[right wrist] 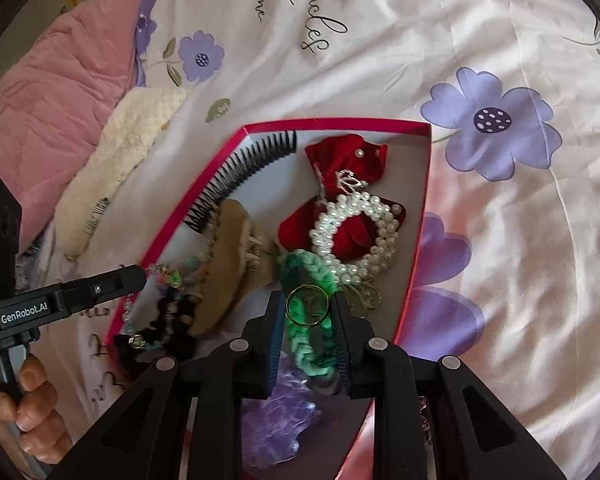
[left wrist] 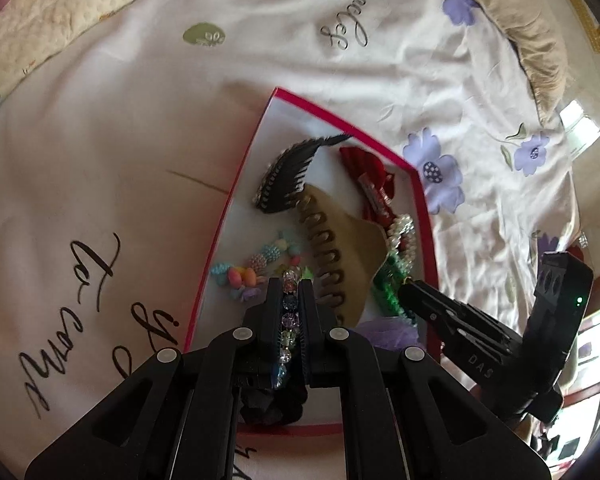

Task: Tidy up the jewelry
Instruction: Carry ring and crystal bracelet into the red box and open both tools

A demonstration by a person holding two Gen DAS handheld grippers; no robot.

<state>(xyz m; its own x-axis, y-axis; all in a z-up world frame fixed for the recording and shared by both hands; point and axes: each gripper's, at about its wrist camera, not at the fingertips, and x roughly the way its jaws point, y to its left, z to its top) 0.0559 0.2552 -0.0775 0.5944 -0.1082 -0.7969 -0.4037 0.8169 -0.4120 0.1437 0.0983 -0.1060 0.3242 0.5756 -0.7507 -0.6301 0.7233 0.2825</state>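
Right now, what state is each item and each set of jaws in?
Left gripper: jaws shut on the crystal bead bracelet.
Right gripper: jaws shut on the gold ring, above the green braided band.
Pink-rimmed box: open, no lid seen.
Pearl bracelet: lying on the red velvet bow.
Beige claw clip: lying in the box.
Black comb: along the box wall.

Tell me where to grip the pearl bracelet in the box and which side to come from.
Pinch the pearl bracelet across its band on the far-right arc, coming straight down from above. It lies flat on the red velvet bow, and its near edge crowds the green braided band.
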